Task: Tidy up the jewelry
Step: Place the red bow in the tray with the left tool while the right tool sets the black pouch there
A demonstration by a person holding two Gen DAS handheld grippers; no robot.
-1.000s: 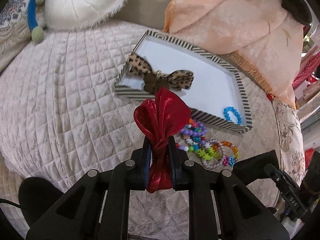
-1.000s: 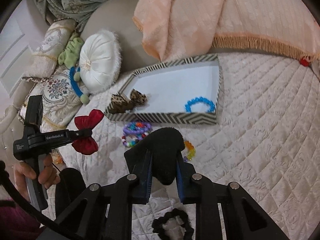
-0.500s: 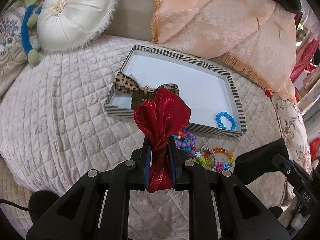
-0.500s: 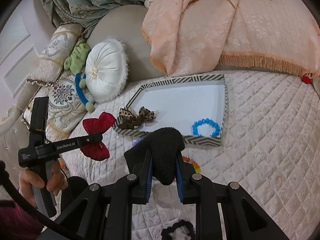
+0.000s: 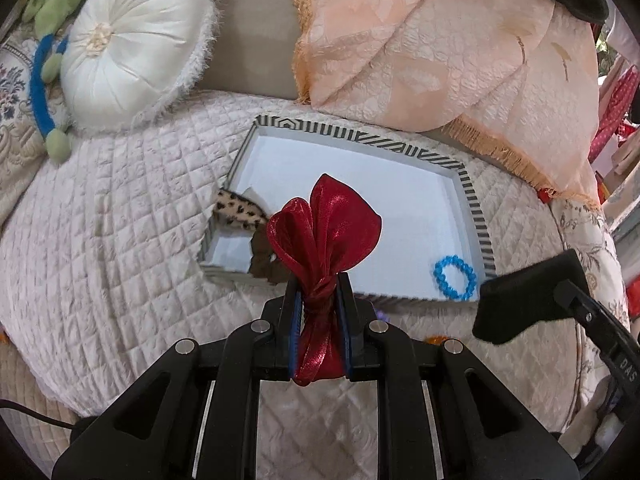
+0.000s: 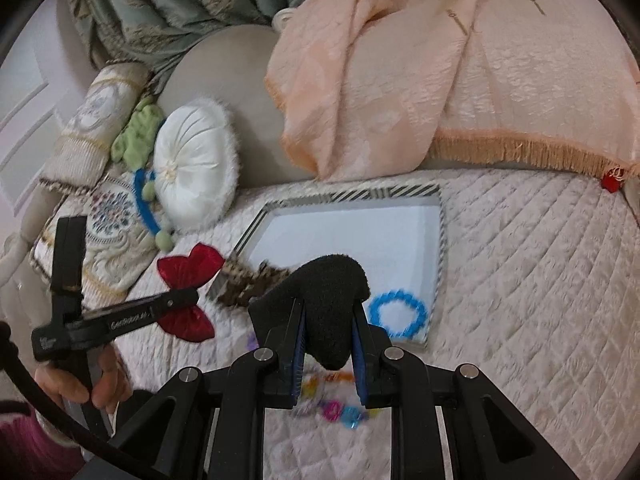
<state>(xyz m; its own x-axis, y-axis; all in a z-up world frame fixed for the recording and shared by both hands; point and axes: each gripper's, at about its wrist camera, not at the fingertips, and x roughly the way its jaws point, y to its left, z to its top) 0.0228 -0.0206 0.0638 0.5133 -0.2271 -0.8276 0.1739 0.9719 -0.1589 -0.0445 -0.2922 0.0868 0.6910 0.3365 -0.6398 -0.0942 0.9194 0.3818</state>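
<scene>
Quilted cream bedspread (image 5: 120, 240), with cushions and peach drapery behind; items as follows

- Left gripper (image 5: 318, 304): jaws nearly closed, pads pinching the knot of a red bow (image 5: 324, 220); the bow's loops stand up past the fingertips, its tail hangs back between the fingers. In the right wrist view the same gripper (image 6: 192, 299) shows side-on, held by a hand (image 6: 80, 384), with the bow (image 6: 188, 292) spread above and below its tips
- Right gripper (image 6: 328, 332): jaws nearly closed on a black fuzzy piece (image 6: 328, 304) that bulges up between the pads; whether scrunchie or pouch cannot be told. It shows at the right edge of the left wrist view (image 5: 524, 300)
- Tray (image 5: 360, 138), striped rim, white floor: lies just ahead of both grippers on the bedspread
- Leopard bow (image 5: 240, 210): in the tray's near left corner, ahead and left of the left gripper's tips, partly hidden by the red bow; in the right wrist view (image 6: 248, 284) it sits between the two grippers
- Blue bead bracelet (image 5: 456, 278): in the tray's near right corner, just right of the right gripper's tips (image 6: 398, 314)
- Coloured bead bracelets (image 6: 340, 408): on the bedspread outside the tray, beneath the right gripper's fingers, blurred
- Round white cushion (image 5: 132, 48): far left, ahead of the left gripper, well apart from the tray
- Blue headband (image 5: 38, 92): beside that cushion, with green pompoms
- Peach fringed cloth (image 5: 440, 48): beyond the tray, ahead and right
</scene>
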